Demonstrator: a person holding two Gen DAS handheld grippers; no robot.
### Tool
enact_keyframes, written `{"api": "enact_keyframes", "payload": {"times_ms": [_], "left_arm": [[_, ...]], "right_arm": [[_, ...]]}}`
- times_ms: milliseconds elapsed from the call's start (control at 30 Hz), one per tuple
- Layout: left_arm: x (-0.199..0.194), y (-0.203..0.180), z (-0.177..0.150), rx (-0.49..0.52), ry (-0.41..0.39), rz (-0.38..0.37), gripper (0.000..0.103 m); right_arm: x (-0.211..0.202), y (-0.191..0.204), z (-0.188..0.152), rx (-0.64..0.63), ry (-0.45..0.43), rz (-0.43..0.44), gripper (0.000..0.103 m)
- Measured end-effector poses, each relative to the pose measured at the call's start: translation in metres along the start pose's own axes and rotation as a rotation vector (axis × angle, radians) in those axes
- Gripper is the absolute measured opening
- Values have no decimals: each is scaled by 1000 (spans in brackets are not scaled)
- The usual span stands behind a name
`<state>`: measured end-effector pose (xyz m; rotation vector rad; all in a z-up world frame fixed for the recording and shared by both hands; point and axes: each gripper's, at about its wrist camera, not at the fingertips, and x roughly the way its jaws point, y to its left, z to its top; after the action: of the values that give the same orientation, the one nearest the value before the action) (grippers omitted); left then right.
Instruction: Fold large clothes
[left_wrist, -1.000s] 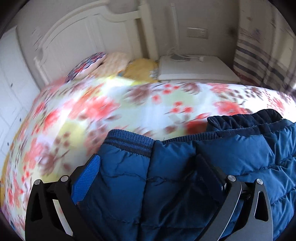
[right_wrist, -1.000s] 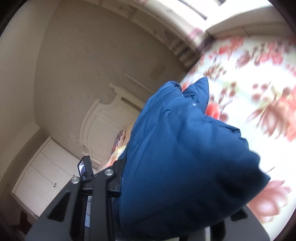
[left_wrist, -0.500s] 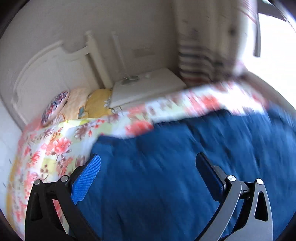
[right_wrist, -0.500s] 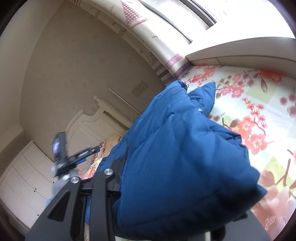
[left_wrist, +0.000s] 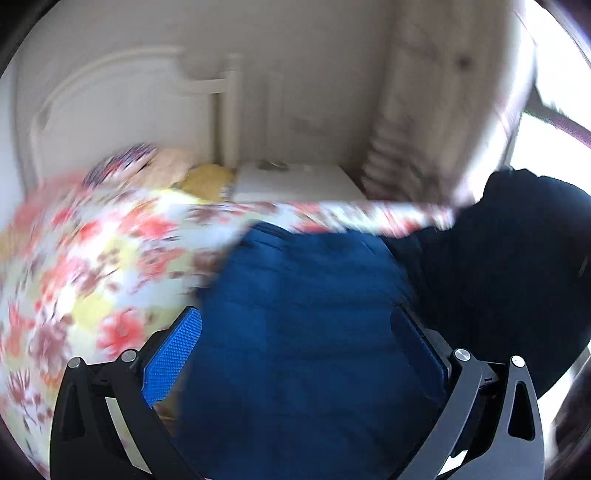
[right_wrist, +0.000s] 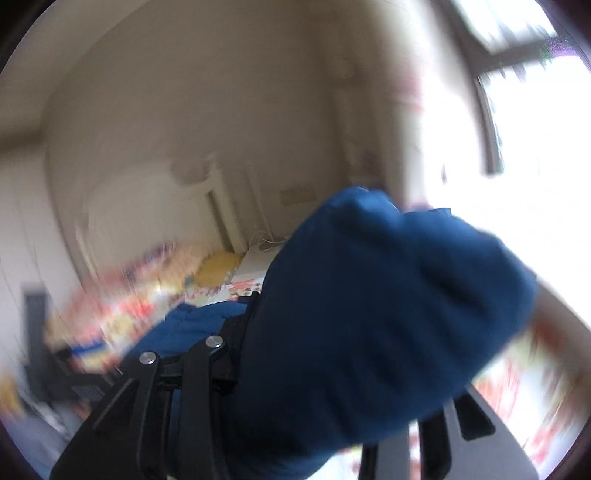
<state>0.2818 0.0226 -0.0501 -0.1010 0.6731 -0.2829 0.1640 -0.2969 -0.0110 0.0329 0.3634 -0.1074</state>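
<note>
A blue padded jacket lies on the bed's floral sheet. My left gripper hangs over it with both fingers wide apart, the left blue pad bare, and the cloth below them. At the right, a dark shadowed part of the jacket is raised against the window light. In the right wrist view, my right gripper is shut on a thick wad of the jacket, lifted above the bed. The wad hides the fingertips. Both views are blurred by motion.
A white headboard stands at the far end of the bed, with a patterned pillow and a yellow one. Beside them are a white nightstand, a striped curtain and a bright window.
The right gripper has rolled and risen with its wad of jacket, now upright towards the headboard. The left gripper has swung across the jacket, still open over it.
</note>
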Motion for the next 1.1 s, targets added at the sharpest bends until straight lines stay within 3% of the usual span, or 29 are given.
{"api": "enact_keyframes", "payload": {"times_ms": [67, 133, 233, 267, 333, 400, 533, 600, 667, 800, 867, 933, 967, 1067, 1100], "left_arm": [[-9, 50, 11, -131, 4, -58, 98], [-17, 96, 14, -252, 1, -126, 98], [-11, 133, 9, -347, 46, -252, 98], [-2, 144, 3, -375, 91, -301, 98], [15, 148, -8, -392, 163, -351, 98], [25, 143, -17, -395, 210, -409, 98], [51, 121, -17, -406, 268, -597, 98], [63, 106, -13, -377, 305, -631, 98], [80, 94, -7, -349, 359, -588, 98], [102, 80, 13, -325, 394, -585, 98], [108, 68, 32, -263, 413, -579, 98], [120, 53, 43, -181, 455, -518, 98], [127, 50, 45, -168, 472, -487, 98], [135, 51, 46, -160, 485, -488, 76], [133, 52, 46, -153, 472, -490, 67]], "right_arm": [[15, 69, 10, -238, 22, -18, 36], [29, 129, -1, -451, 54, -13, 37], [50, 218, -72, -814, 130, 44, 39], [57, 233, -96, -894, 157, 59, 41], [61, 250, -131, -997, 118, 24, 41], [62, 245, -126, -951, 127, 39, 41], [60, 239, -122, -947, 102, 47, 41], [57, 240, -124, -938, 84, 39, 41], [55, 239, -124, -923, 69, 41, 41], [58, 245, -133, -957, 39, 35, 42], [54, 248, -135, -977, 20, 31, 44], [46, 248, -136, -980, -3, 50, 51], [38, 247, -136, -979, -8, 68, 61], [4, 233, -134, -928, -41, 82, 88], [-6, 222, -134, -890, -43, 74, 91]]}}
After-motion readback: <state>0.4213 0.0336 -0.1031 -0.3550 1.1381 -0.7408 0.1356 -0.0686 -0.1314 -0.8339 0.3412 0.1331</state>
